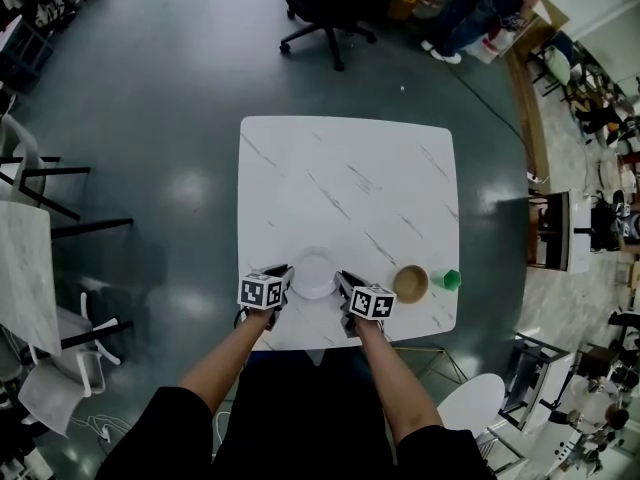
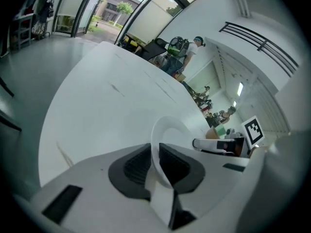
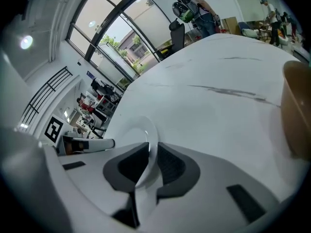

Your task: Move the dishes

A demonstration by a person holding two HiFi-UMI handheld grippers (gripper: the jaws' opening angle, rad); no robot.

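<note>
A: While we hunt for print, we see only black squares on our marker cubes [image 1: 262, 291].

B: We grip the white plate [image 1: 313, 276] by its rim with left gripper [image 1: 286, 276] and right gripper [image 1: 343, 281], both clamped, at the white veined table [image 1: 340, 178]'s near edge, above grey floor [image 1: 170, 118].

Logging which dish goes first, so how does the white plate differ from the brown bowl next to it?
The white plate is shallow; the brown bowl is deeper. The plate's rim is pinched by the left tongs and the right tongs; the bowl stands untouched to its right. Both are round and sit near the front edge of the table.
</note>
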